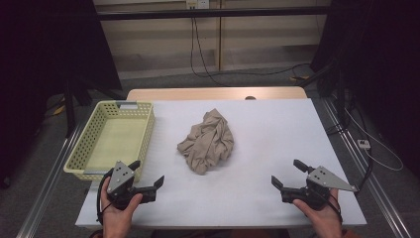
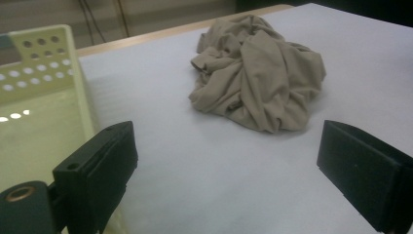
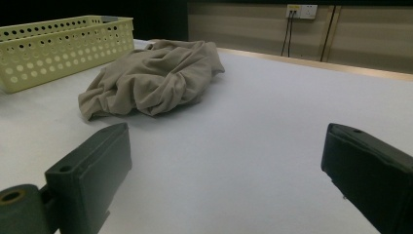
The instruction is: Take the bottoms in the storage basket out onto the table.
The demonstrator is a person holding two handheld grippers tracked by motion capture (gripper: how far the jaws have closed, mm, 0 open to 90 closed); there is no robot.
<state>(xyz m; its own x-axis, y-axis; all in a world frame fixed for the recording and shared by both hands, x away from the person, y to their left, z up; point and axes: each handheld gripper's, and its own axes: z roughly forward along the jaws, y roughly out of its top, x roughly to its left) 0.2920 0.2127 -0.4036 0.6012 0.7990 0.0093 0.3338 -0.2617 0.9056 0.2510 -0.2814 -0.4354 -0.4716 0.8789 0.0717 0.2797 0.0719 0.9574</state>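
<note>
A crumpled beige cloth [image 1: 207,141] lies in a heap at the middle of the white table [image 1: 267,144]. It appears in the left gripper view as the cloth [image 2: 258,73] ahead and in the right gripper view as the cloth [image 3: 153,78] ahead to the left. My left gripper [image 1: 147,172] rests at the front left, open and holding nothing, its jaws wide apart. At the front right my right gripper [image 1: 287,173] is open too, with nothing between its jaws. Both sit well short of the cloth.
A pale yellow perforated basket [image 1: 89,144] stands at the table's left, beside my left gripper, and holds nothing; the basket [image 3: 58,48] also sits far left in the right gripper view. Cables and a wall socket [image 1: 197,4] lie beyond the far edge.
</note>
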